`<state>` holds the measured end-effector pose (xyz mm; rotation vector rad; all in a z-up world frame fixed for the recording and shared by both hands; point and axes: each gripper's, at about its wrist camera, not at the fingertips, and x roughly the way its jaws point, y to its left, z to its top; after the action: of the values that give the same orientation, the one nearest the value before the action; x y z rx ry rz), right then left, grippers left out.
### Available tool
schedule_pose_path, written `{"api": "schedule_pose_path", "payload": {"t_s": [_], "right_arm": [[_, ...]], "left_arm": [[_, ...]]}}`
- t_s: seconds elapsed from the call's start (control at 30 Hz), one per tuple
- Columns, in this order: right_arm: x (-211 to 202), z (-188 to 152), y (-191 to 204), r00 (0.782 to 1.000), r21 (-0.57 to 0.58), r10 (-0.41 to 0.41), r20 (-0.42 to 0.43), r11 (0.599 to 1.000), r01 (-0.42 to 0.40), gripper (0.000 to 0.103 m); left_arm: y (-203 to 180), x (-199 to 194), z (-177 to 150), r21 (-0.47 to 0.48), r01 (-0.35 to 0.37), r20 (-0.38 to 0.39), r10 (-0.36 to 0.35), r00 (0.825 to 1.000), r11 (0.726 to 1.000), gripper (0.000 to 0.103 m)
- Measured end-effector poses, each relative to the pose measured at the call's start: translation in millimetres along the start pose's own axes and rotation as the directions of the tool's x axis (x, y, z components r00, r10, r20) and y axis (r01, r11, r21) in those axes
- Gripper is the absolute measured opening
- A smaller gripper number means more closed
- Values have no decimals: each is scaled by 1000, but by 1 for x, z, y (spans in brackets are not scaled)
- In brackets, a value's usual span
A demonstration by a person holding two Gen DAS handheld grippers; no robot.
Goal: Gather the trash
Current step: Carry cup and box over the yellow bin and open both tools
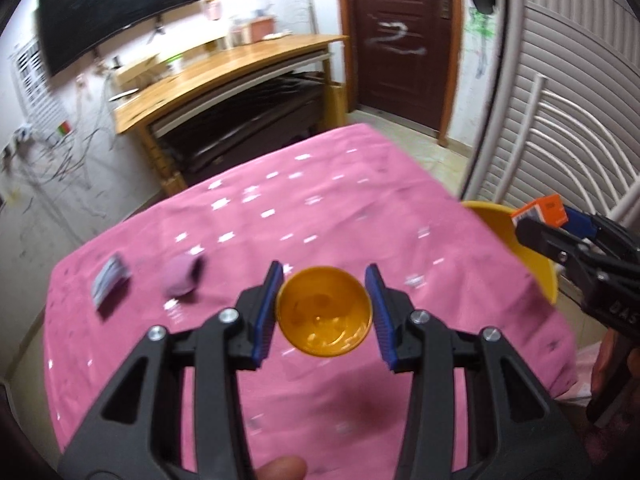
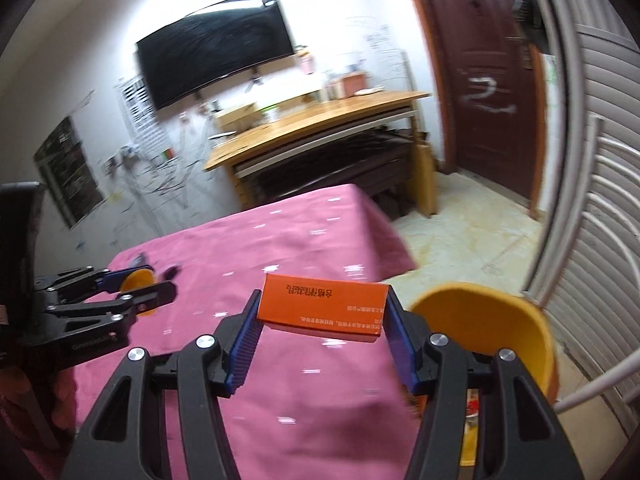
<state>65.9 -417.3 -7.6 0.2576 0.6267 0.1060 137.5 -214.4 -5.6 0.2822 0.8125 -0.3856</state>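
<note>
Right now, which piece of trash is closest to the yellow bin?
The orange box, held in the right tongs beside the yellow bin. The orange cup in the left tongs is farther off; two scraps lie farthest away.

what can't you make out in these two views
- Yellow bin: its inside, right wrist view; gripper and box cover it.
- Box print: right wrist view; too small, upside down.
- Two scraps on the pink cloth: left wrist view; motion blur.
- Orange cup: whether empty, glare.
</note>
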Motion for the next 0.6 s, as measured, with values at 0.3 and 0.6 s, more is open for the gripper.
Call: {"api": "schedule_pose_path", "payload": {"t_s": [0.3, 0.6], "right_arm": [[-6, -2, -76, 994, 111, -110, 24, 988, 107, 52], [5, -18, -123, 990, 182, -139, -21, 973, 141, 53]], "left_arm": [[-72, 19, 34, 100, 116, -16, -115, 993, 988, 40], [-120, 52, 67, 61, 261, -85, -255, 963, 963, 40]]}}
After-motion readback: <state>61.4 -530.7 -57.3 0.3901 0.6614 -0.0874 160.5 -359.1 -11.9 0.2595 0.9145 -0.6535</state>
